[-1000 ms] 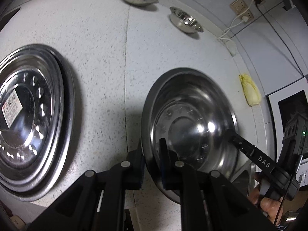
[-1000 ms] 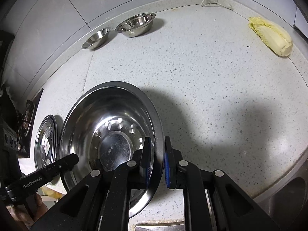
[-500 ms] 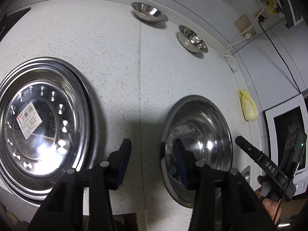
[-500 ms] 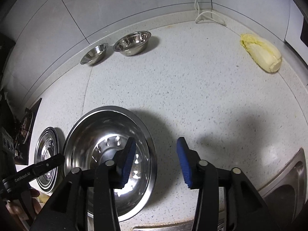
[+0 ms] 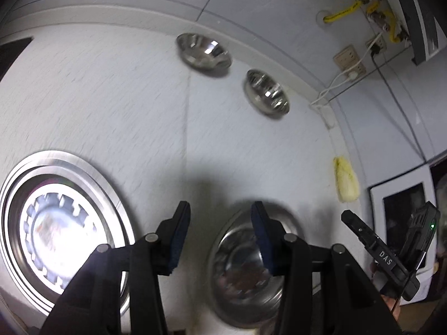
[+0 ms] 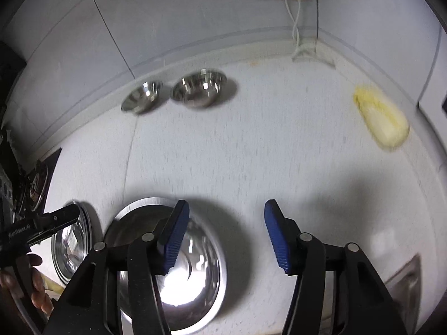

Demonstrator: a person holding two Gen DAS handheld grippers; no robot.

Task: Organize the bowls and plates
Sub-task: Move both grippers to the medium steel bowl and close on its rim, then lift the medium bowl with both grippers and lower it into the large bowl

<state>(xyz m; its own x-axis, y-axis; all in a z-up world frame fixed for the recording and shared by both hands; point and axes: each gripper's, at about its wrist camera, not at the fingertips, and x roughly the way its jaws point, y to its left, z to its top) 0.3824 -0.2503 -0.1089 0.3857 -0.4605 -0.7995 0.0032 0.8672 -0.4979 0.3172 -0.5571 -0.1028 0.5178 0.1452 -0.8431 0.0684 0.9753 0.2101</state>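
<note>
While the large steel bowl (image 6: 195,265) rests on the speckled desk (image 6: 251,153) beside the stacked plates (image 5: 56,237), the left claw (image 5: 220,234) hangs above it with jaws apart and empty, and the right claw (image 6: 226,234) is opening, gripping nothing; two small bowls (image 6: 198,89) sit near the wall.
</note>
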